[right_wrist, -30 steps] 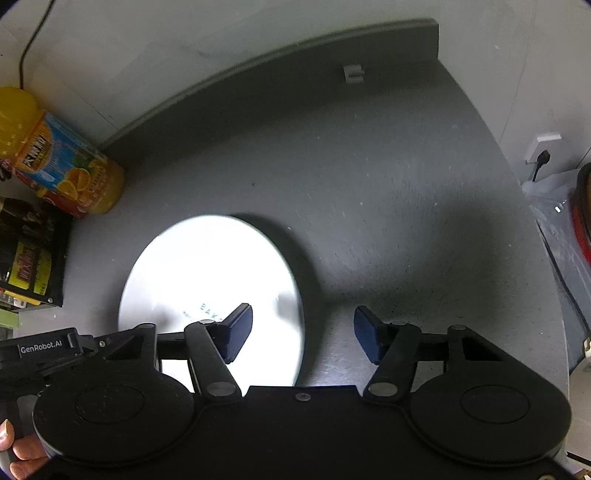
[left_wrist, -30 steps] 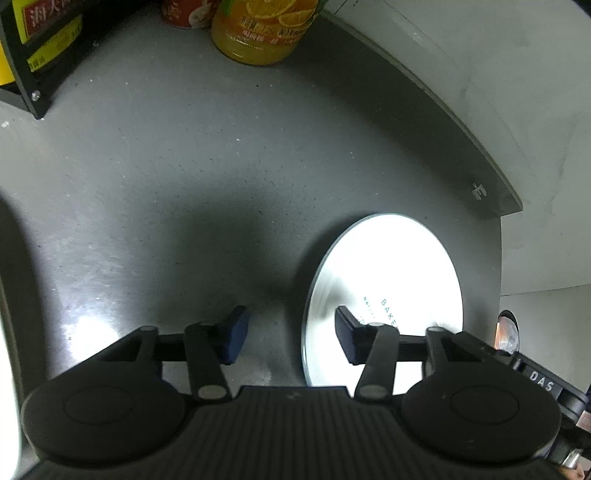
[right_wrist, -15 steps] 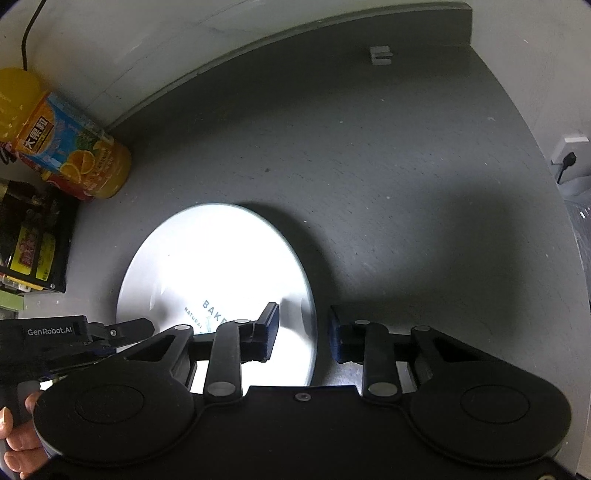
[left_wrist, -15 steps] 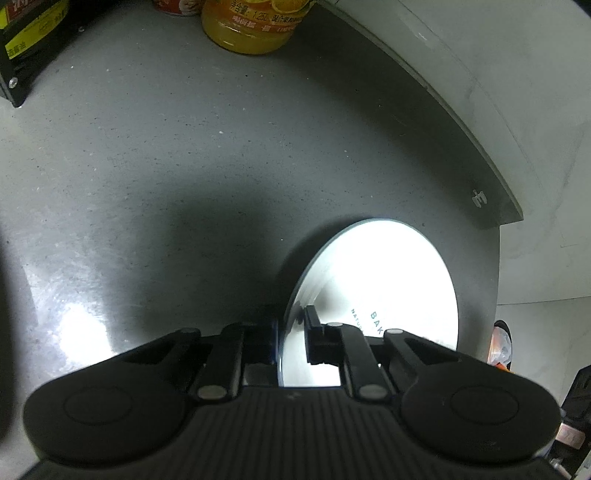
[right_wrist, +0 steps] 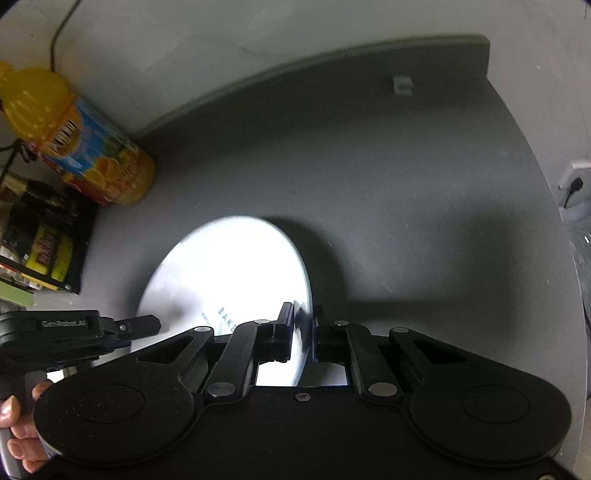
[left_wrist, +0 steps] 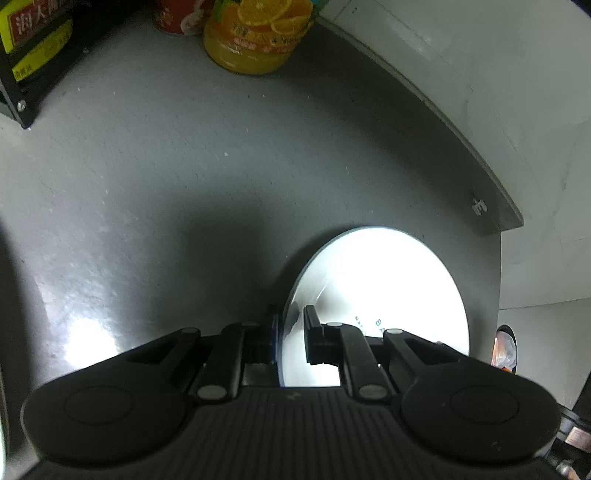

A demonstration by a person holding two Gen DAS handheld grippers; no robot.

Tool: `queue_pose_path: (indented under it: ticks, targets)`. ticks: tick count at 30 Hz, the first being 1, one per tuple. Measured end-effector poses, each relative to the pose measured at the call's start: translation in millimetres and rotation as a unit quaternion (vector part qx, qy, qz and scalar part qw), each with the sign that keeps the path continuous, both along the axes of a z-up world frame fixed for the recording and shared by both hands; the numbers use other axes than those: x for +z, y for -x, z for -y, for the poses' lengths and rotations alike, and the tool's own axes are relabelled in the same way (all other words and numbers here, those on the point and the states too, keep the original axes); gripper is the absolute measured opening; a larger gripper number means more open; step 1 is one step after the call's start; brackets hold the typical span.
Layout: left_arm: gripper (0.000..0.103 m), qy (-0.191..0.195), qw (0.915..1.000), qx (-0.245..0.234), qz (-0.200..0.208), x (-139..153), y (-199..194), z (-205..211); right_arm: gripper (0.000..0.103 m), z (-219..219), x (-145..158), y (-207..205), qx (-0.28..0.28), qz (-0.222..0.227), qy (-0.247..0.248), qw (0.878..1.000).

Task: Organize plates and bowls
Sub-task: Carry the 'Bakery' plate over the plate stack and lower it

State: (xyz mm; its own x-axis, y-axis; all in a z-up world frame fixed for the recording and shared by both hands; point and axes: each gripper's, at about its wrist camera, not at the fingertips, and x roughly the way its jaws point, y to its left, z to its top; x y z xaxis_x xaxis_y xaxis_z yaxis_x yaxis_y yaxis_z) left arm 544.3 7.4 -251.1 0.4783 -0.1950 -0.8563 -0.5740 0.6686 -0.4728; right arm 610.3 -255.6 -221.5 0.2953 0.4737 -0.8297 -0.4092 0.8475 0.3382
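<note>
A white round plate (left_wrist: 384,291) with small printed lettering is on the grey counter, brightly lit. My left gripper (left_wrist: 290,334) is shut on its left rim. The plate also shows in the right wrist view (right_wrist: 236,269), where my right gripper (right_wrist: 303,332) is shut on its right rim. The plate looks tilted up off the counter between the two grippers. The left gripper's body (right_wrist: 74,332) shows at the left of the right wrist view, held by a hand.
An orange juice bottle (left_wrist: 258,33) (right_wrist: 85,155) stands at the back by the wall, with a red can (left_wrist: 177,18) beside it. A black rack with packets (right_wrist: 40,243) is at the left. The grey counter (left_wrist: 184,166) ends at a raised back edge (right_wrist: 332,62).
Both grippers were open either side of the plate's rims one second ago; they have since closed on the plate. The plate's edge has risen and it has shifted slightly.
</note>
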Motion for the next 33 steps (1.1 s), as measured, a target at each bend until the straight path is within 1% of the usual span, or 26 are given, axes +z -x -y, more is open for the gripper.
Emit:
queue_pose_path:
  ticks: [2,8,14,21,33]
  targets:
    - [0.011,-0.005,1.0000,0.001,0.007,5,0,-2,0.009,-1,4,0,0.001,0.006,-0.005,1.000]
    - [0.011,-0.002,0.9998,0.009,0.017,16,7,-12,0.007,-5,19,4,0.002,0.023,-0.021,1.000]
    - [0.011,-0.002,0.9992,0.018,0.035,35,17,-22,0.007,-15,34,14,0.006,0.036,-0.033,0.999]
    - [0.011,-0.005,0.9980,0.022,0.059,56,34,-37,0.007,-26,55,34,0.010,0.054,-0.041,0.998]
    - [0.011,-0.010,0.9968,0.025,0.075,76,73,-68,0.007,-63,75,80,0.017,0.076,-0.050,0.996]
